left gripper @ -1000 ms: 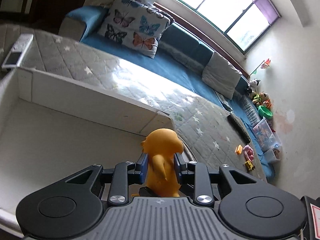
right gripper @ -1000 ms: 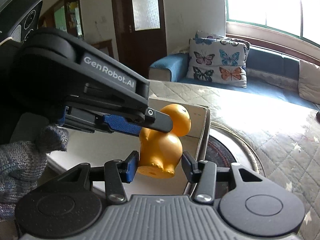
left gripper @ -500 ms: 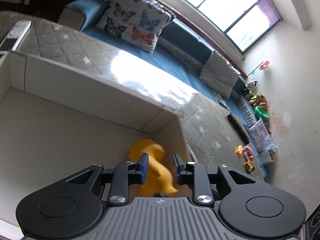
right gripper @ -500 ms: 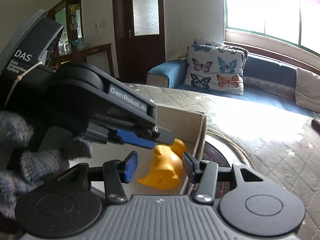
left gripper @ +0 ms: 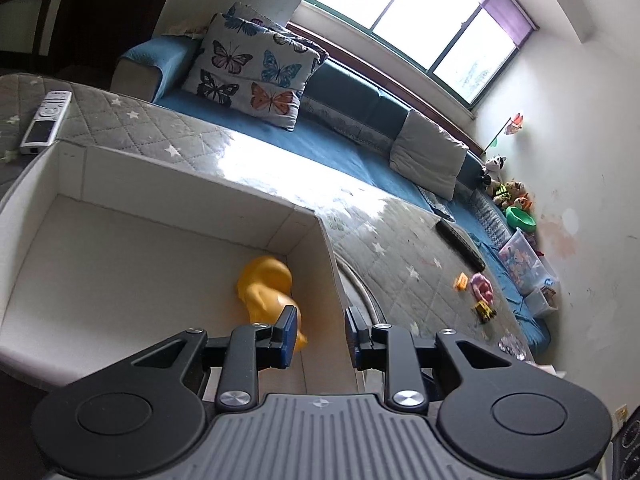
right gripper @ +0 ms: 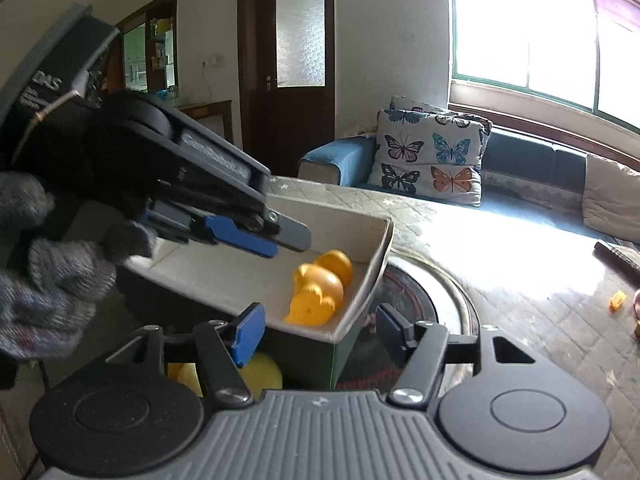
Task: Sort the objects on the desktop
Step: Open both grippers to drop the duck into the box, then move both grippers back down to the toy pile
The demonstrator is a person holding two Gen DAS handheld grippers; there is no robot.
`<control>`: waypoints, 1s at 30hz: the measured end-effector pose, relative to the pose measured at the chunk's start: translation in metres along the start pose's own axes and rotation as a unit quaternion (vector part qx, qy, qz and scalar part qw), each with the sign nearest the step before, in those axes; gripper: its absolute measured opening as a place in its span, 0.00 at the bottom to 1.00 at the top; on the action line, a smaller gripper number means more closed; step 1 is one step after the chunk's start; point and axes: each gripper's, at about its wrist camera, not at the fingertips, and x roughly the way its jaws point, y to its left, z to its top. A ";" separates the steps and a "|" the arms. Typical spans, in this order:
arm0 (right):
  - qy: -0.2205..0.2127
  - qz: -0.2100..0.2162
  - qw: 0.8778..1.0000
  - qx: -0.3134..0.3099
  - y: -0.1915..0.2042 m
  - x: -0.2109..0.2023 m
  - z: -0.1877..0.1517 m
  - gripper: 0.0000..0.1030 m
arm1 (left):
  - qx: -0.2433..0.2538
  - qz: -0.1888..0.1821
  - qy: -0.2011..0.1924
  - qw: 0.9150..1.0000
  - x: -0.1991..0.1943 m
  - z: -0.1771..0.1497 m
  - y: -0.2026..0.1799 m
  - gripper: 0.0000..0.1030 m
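A yellow toy duck (left gripper: 266,288) lies on its side in the near right corner of the white cardboard box (left gripper: 120,264). It also shows in the right wrist view (right gripper: 320,288), inside the box (right gripper: 372,256). My left gripper (left gripper: 320,334) is open and empty, just above the box's near right corner. In the right wrist view the left gripper (right gripper: 288,236) hangs over the box. My right gripper (right gripper: 318,326) is open and empty, in front of the box's corner.
A white remote (left gripper: 46,124) lies on the quilted grey cover (left gripper: 400,276) left of the box. A dark remote (left gripper: 460,246) and small toys (left gripper: 482,288) lie at the right. A round metal rim (right gripper: 452,300) lies beside the box. Yellow items (right gripper: 260,372) sit below the box.
My left gripper opened and let go of the duck, which dropped into the box and tipped onto its side. Both grippers have drawn back and up from it.
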 end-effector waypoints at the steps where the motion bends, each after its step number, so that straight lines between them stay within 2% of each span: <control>1: 0.002 0.001 1.000 0.001 0.001 -0.004 -0.004 0.61 | 0.002 0.003 0.000 1.000 -0.005 -0.005 -0.002 0.27; 10: 0.007 0.019 1.000 0.005 0.019 -0.032 -0.033 0.62 | 0.017 0.022 -0.007 1.000 -0.041 -0.049 -0.010 0.27; 18: 0.022 0.029 0.999 0.029 0.026 -0.037 -0.054 0.62 | 0.002 0.044 -0.013 0.999 -0.062 -0.079 0.005 0.27; 30: 0.042 0.049 0.997 0.030 0.042 -0.034 -0.067 0.62 | -0.039 0.053 -0.026 0.997 -0.075 -0.098 0.031 0.28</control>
